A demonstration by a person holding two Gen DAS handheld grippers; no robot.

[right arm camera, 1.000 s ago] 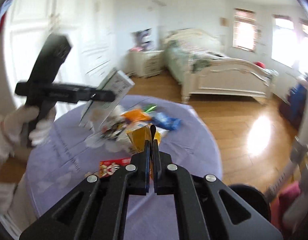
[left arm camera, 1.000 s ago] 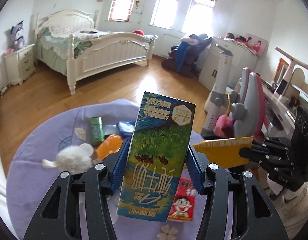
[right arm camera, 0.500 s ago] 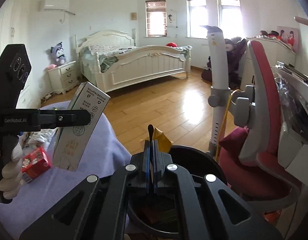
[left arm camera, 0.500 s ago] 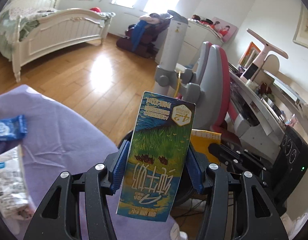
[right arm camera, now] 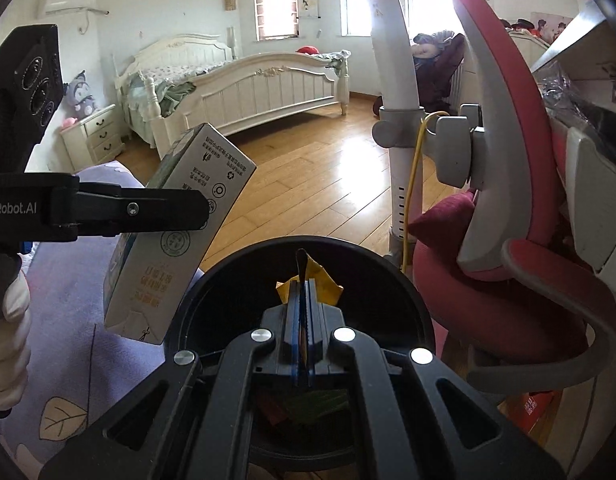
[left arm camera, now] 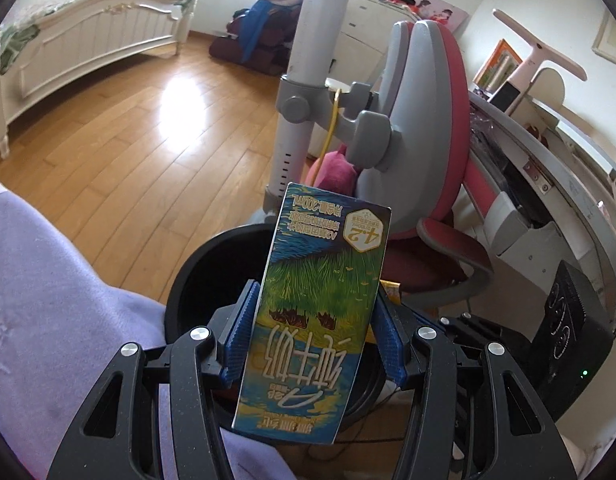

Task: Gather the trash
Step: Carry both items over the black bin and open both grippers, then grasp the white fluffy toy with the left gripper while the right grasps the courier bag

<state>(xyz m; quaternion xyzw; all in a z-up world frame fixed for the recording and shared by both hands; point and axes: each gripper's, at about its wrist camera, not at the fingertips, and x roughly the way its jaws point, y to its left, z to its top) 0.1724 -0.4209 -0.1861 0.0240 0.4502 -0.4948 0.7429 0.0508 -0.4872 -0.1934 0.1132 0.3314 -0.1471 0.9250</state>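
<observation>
Right wrist view: both grippers tilt down over bin [right arm camera: 404,280], left gripper [right arm camera: 200,212] clamping carton [right arm camera: 180,248].

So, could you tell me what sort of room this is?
Most likely a home bedroom: a white bed with a nightstand, wooden floor, and a pink desk chair.

Glossy printed-card milk carton [left arm camera: 316,304]

White bed [right arm camera: 244,92], pink chair [left arm camera: 428,128], wooden floor [left arm camera: 128,152].
</observation>
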